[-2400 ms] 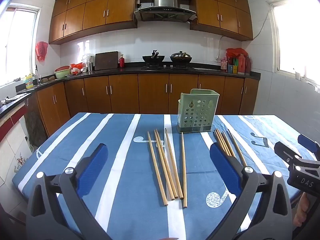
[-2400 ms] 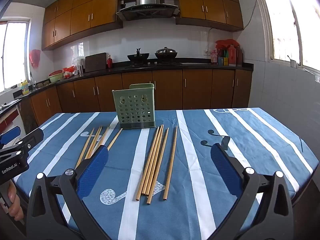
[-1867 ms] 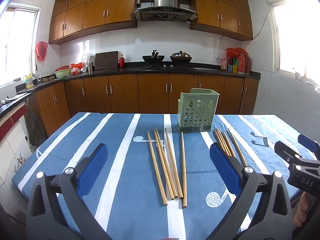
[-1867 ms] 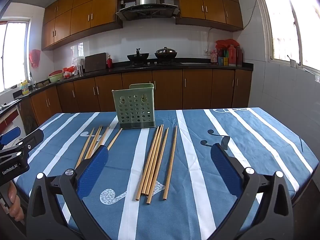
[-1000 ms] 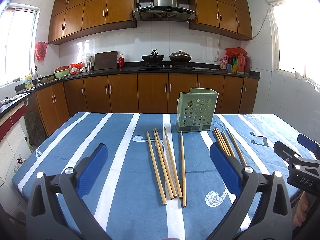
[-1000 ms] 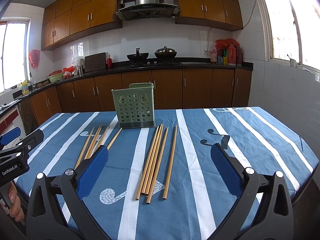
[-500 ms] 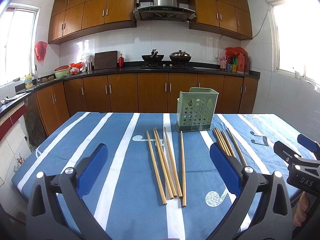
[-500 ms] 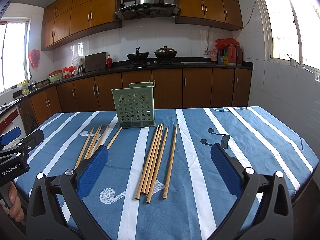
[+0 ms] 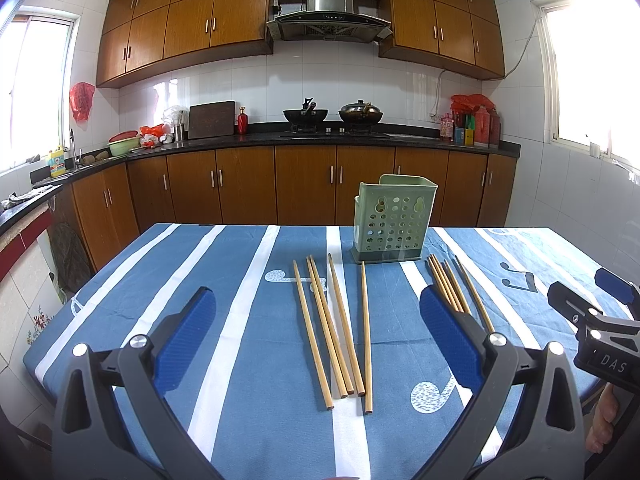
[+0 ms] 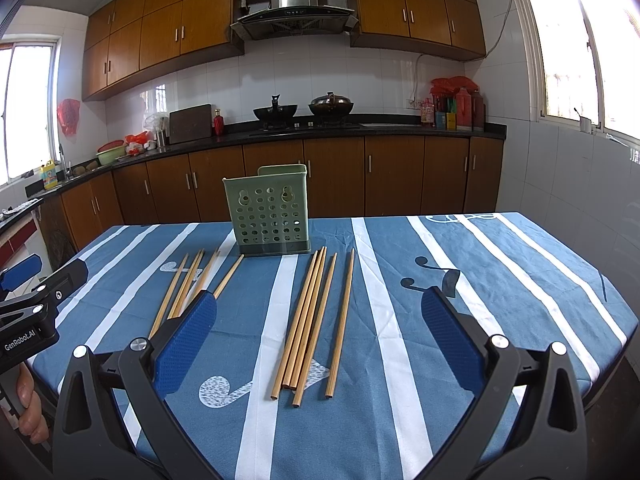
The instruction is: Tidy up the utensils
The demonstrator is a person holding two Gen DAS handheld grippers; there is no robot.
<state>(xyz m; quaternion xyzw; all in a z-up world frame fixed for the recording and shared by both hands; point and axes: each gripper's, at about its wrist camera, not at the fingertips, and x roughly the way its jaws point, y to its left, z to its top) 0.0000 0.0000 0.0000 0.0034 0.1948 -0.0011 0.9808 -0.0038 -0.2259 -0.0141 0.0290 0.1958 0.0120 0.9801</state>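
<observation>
Left claw (image 9: pixel 316 336) and right claw (image 10: pixel 318 334) level above table, spread wide, empty; chopsticks (image 9: pixel 332 328) lie beneath.

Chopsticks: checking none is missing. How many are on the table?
10 chopsticks: five ahead of the left claw, five ahead of the right claw; touching ones may hide more.

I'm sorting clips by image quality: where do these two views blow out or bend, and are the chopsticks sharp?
Left wrist view: both windows blow out white, cabinet lines bow with fisheye, and the chopsticks are sharp. Right wrist view: the window at right glares, the corners go dark, and the chopsticks and green holder are crisp, with soft shadows.
</observation>
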